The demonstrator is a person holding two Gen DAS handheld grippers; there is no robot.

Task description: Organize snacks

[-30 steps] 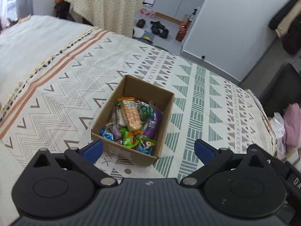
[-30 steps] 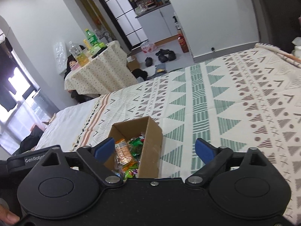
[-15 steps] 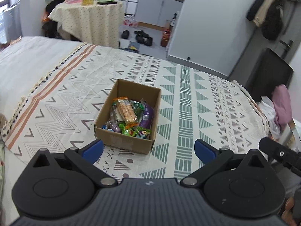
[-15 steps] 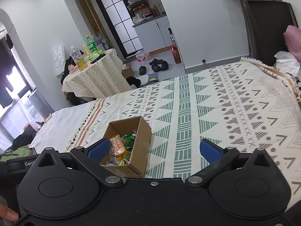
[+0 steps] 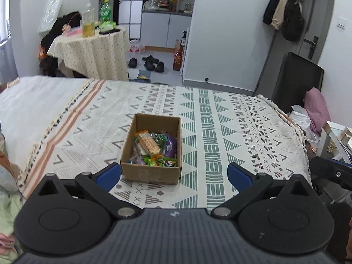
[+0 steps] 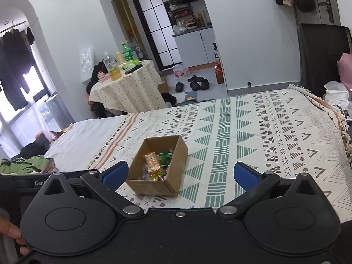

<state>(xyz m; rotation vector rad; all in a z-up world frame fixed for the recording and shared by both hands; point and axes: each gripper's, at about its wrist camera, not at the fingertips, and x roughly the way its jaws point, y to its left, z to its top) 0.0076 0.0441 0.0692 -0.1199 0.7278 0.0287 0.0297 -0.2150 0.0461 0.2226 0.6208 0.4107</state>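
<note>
Snacks (image 5: 154, 148) boxed; both hand-held grippers empty.
I see the box (image 5: 151, 172) on the bed (image 5: 220, 132), left hand-held gripper (image 5: 173, 175) and right hand-held gripper (image 6: 179, 173) spread wide short of it.

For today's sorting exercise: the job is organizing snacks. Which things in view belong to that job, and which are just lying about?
Belong to the job:
cardboard box on the patterned bedspread
snack packets inside it
left gripper and right gripper, both open and empty

Just lying about:
bottles on the side table
shoes on the floor
hanging coats
</note>
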